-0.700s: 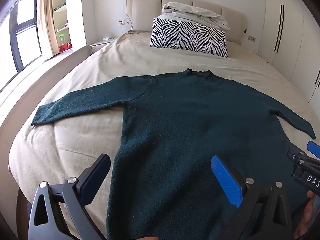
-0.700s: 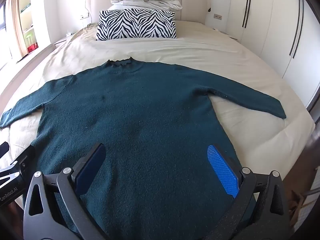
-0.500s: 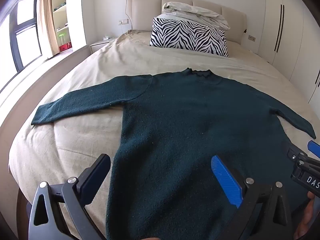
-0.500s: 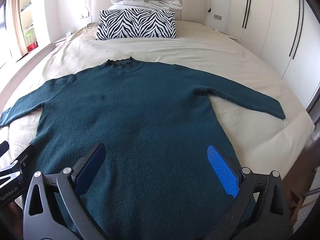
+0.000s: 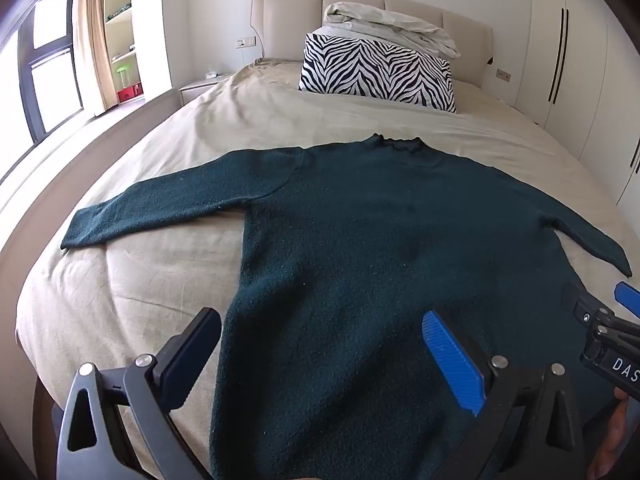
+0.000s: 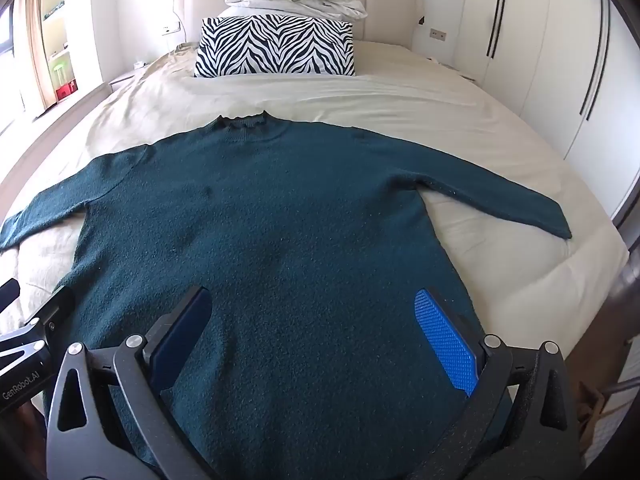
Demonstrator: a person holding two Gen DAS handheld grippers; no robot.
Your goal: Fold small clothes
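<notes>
A fuzzy dark-green knit sweater [image 6: 280,248] lies flat, sleeves outspread, on the cream bed [image 6: 500,264]. Above its hem, left gripper [image 5: 320,344] and right gripper [image 6: 316,328] spread ribbed blue fingers [image 6: 444,340] wide, empty.

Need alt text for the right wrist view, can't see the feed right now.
A dark green sweater lies flat on a beige bed, sleeves spread, collar toward a zebra pillow. The right gripper hangs open above its lower half, holding nothing.
</notes>
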